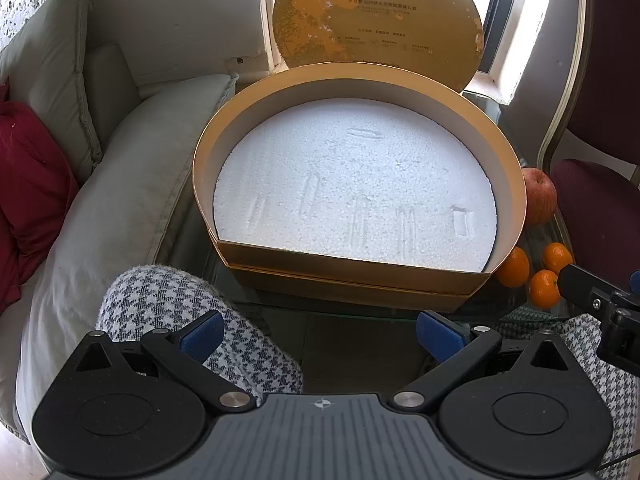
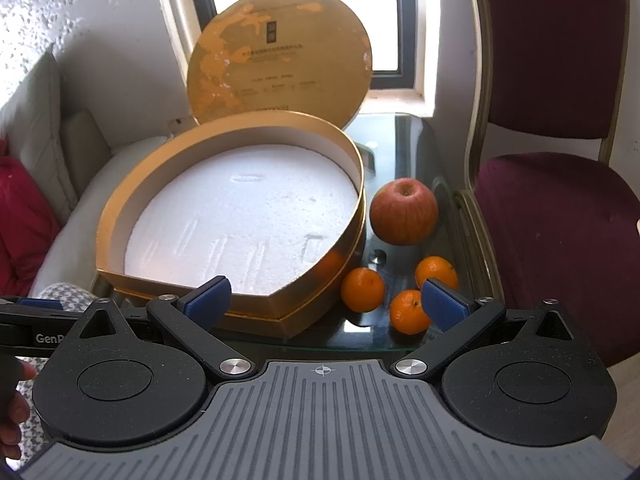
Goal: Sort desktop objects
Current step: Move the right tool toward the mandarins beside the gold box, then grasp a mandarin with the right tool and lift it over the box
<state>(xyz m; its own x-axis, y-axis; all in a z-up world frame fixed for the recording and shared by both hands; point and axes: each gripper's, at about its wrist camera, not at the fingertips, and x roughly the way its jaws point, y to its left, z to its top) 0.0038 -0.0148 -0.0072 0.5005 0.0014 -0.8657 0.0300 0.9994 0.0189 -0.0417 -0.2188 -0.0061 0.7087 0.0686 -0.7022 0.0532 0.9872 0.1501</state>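
A gold box (image 1: 352, 268) (image 2: 320, 304) with a white foam liner (image 1: 352, 184) (image 2: 248, 232) stands on a glass table (image 2: 404, 140), its round lid (image 1: 376, 16) (image 2: 280, 56) propped upright behind it. To the box's right lie a red apple (image 2: 403, 211) (image 1: 540, 196) and three oranges: one (image 2: 362, 289) nearest the box, one (image 2: 409, 312) in front, one (image 2: 436, 272) at the right. My left gripper (image 1: 320, 338) is open, held short of the box's front. My right gripper (image 2: 324, 300) is open too, near the table's front edge, its right finger just before the oranges.
A maroon chair (image 2: 552, 208) stands close to the table's right side. A beige sofa cushion (image 1: 120, 200) and a red cloth (image 1: 28, 184) lie to the left. A person's houndstooth-clad legs (image 1: 192, 320) are below the table's front edge. A window (image 2: 300, 8) is behind.
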